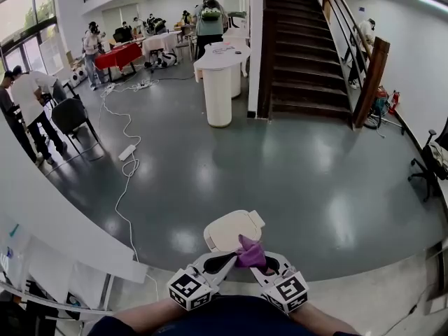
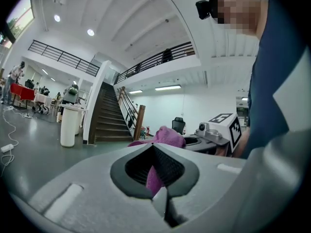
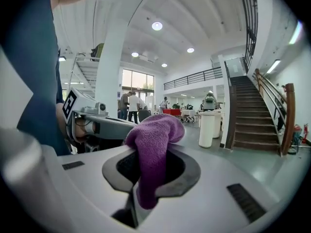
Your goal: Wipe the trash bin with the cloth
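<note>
A cream-white trash bin [image 1: 231, 228] with a flat lid stands on the grey floor just ahead of me. Right above its near edge hangs a purple cloth [image 1: 250, 253], gripped from both sides. My left gripper [image 1: 222, 261] is shut on one end of it, and my right gripper [image 1: 264, 264] is shut on the other. In the left gripper view the cloth [image 2: 163, 135] bulges out over the shut left gripper [image 2: 154, 171], with the right gripper [image 2: 216, 135] close behind. In the right gripper view the cloth [image 3: 153, 140] droops through the shut right gripper [image 3: 148, 181].
A white round counter [image 1: 218, 82] and a dark staircase [image 1: 308, 47] stand farther off. A cable with a power strip [image 1: 127, 152] runs over the floor at left. A white ledge [image 1: 63, 222] is close at my left, an office chair [image 1: 430, 163] at right. Several people stand at the far left.
</note>
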{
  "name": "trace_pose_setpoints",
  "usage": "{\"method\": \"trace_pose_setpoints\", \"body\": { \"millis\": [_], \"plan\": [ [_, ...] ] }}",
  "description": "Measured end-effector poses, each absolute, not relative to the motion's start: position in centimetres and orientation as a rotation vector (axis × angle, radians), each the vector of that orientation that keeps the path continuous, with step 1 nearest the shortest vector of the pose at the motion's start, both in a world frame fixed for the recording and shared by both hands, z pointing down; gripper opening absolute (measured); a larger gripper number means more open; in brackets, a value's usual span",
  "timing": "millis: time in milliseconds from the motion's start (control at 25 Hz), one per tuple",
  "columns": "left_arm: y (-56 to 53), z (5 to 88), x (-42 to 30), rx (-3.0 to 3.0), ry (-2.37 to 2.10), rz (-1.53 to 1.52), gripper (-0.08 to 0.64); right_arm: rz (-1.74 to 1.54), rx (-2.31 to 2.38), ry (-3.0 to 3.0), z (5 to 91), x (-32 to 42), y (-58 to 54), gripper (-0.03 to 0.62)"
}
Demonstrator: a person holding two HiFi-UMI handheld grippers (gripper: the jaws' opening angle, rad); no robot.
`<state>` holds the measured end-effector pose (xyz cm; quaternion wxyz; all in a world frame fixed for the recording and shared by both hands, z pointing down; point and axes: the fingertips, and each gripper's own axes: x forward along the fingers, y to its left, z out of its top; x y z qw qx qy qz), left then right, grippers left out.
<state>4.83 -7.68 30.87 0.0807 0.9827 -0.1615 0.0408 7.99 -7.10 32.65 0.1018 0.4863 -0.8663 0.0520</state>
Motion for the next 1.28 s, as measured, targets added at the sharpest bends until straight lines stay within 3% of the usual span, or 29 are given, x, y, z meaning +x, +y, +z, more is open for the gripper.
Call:
{"method": "trace_pose_setpoints", "body": {
  "millis": [1280],
  "plan": [
    [-3.3,32.4,5.9,2.957,-0.505,0.176,-0.009,0.259,1.412,-2.602,34.0,8.3,-2.9,0.069]
  ]
}}
